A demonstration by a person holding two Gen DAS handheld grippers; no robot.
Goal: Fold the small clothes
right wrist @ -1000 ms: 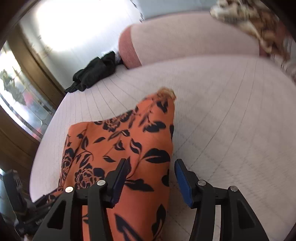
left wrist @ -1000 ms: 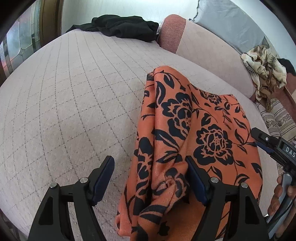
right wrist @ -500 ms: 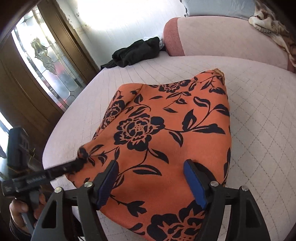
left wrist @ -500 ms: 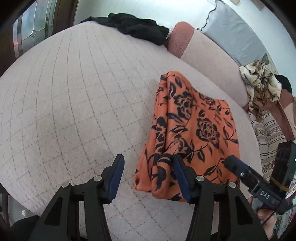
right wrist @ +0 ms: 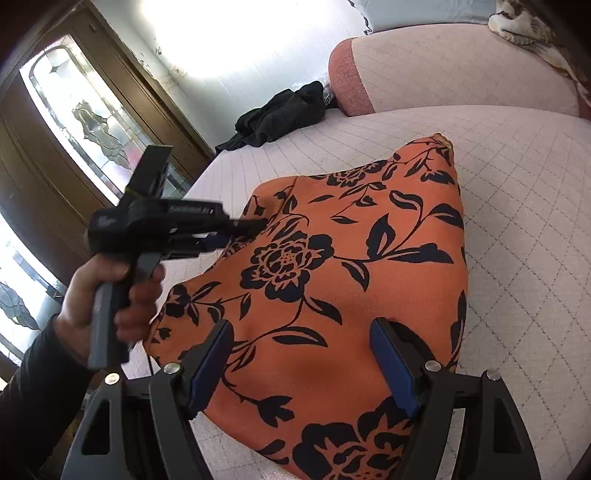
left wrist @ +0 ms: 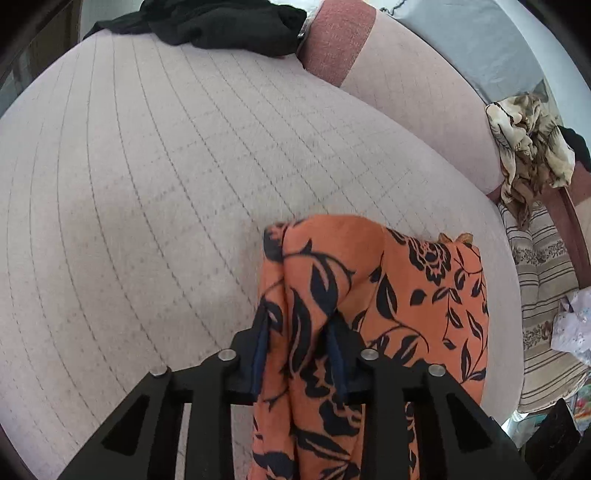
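An orange garment with black flowers (right wrist: 332, 258) lies folded on the pale quilted bed (right wrist: 517, 184). My left gripper (left wrist: 299, 343) has a bunched fold of the garment (left wrist: 424, 288) between its blue pads, and its jaws are closing on it. In the right wrist view the left gripper (right wrist: 251, 225), held by a hand (right wrist: 110, 295), pinches the garment's left edge. My right gripper (right wrist: 303, 362) stands open, its fingers wide apart over the garment's near part, with the pads not pressing on the cloth.
A black garment (left wrist: 221, 22) lies crumpled at the far end of the bed (left wrist: 147, 184), beside a pink bolster (left wrist: 332, 37). A beige patterned cloth (left wrist: 528, 147) hangs at the right above striped cushions (left wrist: 546, 295). A wooden door with glass (right wrist: 74, 129) stands at the left.
My left gripper moved onto the garment's left edge and its jaws closed around a fold. My right gripper widened and drew back to the garment's near part.
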